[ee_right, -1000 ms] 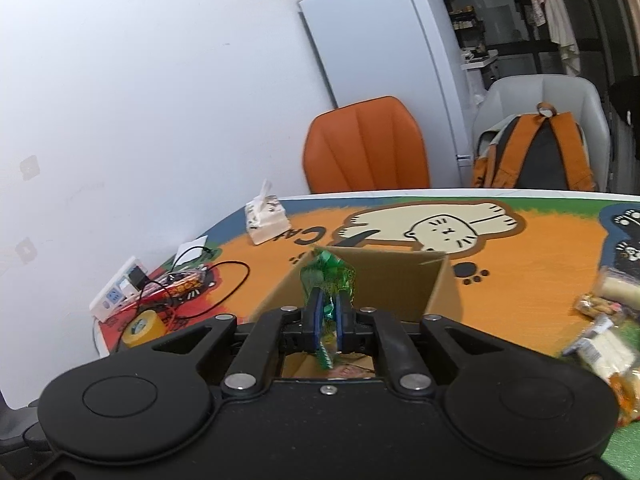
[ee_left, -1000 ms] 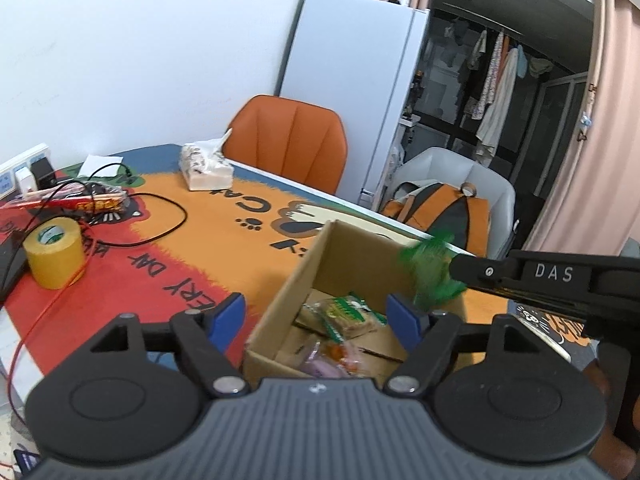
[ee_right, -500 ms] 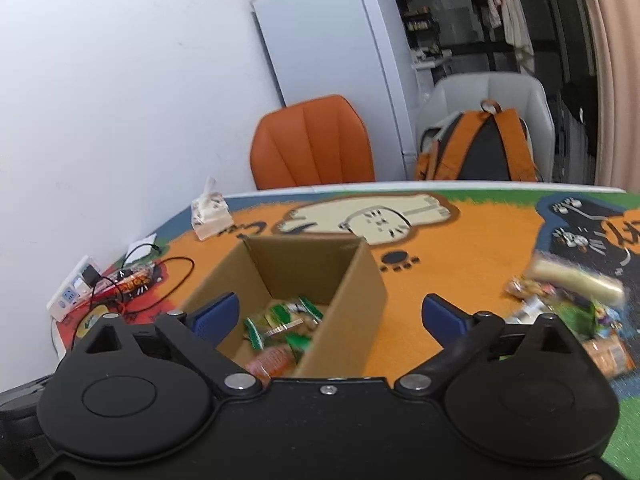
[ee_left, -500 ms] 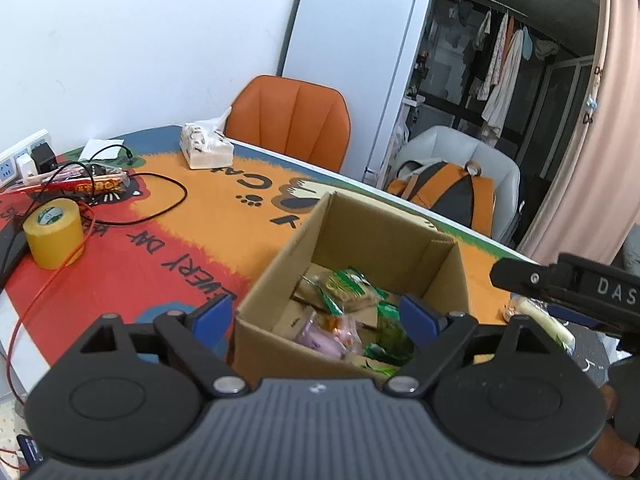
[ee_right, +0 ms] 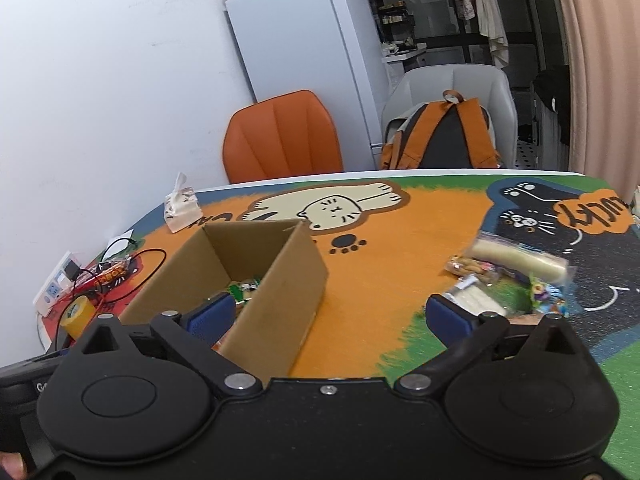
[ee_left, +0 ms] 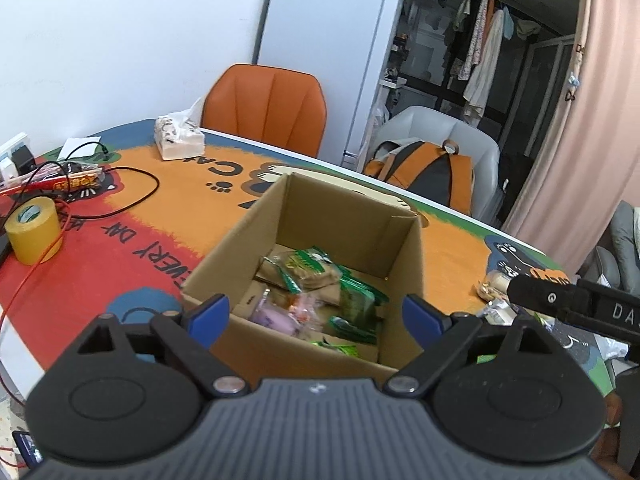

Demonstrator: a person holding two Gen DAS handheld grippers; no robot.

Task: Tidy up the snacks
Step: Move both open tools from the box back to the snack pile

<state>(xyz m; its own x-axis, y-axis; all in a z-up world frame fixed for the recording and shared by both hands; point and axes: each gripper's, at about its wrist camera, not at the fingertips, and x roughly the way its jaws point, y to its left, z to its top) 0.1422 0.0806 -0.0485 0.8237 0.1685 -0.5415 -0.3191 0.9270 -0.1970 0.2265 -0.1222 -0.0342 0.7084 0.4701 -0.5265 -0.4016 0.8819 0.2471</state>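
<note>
An open cardboard box (ee_left: 400, 236) (ee_right: 280, 280) stands on the cat-print table mat and holds several wrapped snacks, among them green packets (ee_left: 356, 300) and a pink one (ee_left: 276, 316). My left gripper (ee_left: 316, 318) is open and empty, hovering over the box's near edge. My right gripper (ee_right: 328, 314) is open and empty, to the right of the box and above the orange mat. A pile of loose snacks (ee_right: 516, 276) lies on the mat to the right, with a long white packet (ee_right: 520, 260) on top. The right gripper's body (ee_left: 576, 308) shows in the left wrist view.
A roll of yellow tape (ee_left: 34, 232), cables (ee_left: 120, 196), a power strip (ee_right: 56, 284) and a tissue pack (ee_left: 178, 142) lie at the table's left. An orange chair (ee_left: 268, 108) and a grey chair with a backpack (ee_right: 444, 136) stand behind the table.
My right gripper opened and dropped the green snack into the box, then swung right toward the snack pile. My left gripper drew closer above the box.
</note>
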